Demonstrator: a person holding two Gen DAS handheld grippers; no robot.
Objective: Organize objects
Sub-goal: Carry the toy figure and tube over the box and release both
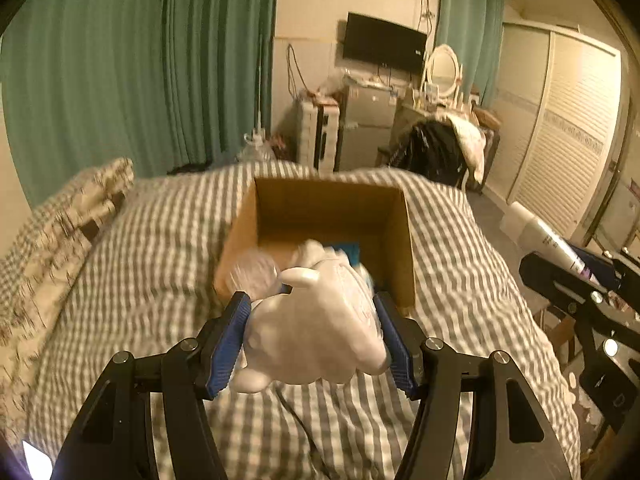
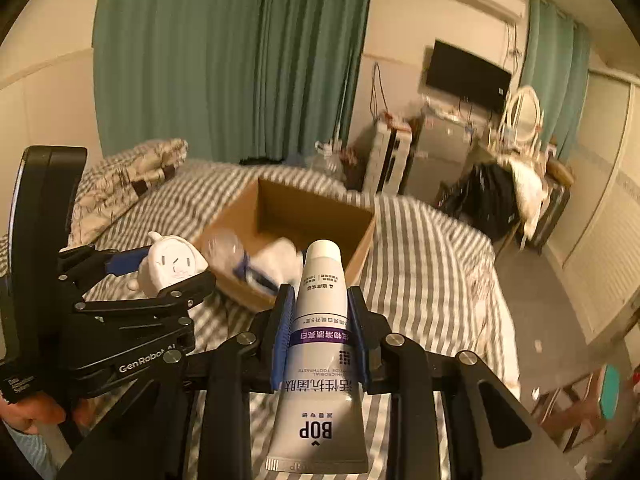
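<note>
The left gripper [image 1: 314, 332] has its blue ribbed pads clamped on a glossy white moulded figurine [image 1: 316, 332] with stubby rounded limbs; from the right wrist view its round flat face [image 2: 174, 266] carries small dark marks. It hangs above the grey-and-white striped bedcover [image 1: 140, 264], just near of an open brown cardboard box [image 1: 332, 208]. Inside the box lie a blurred clear plastic item [image 1: 256, 272], something white [image 2: 280, 260] and something blue [image 1: 348, 252]. The right gripper [image 2: 320, 332] is closed on a white squeeze tube [image 2: 320, 344] with a purple band, "BOP" print and white cap pointing toward the box's near right corner.
</note>
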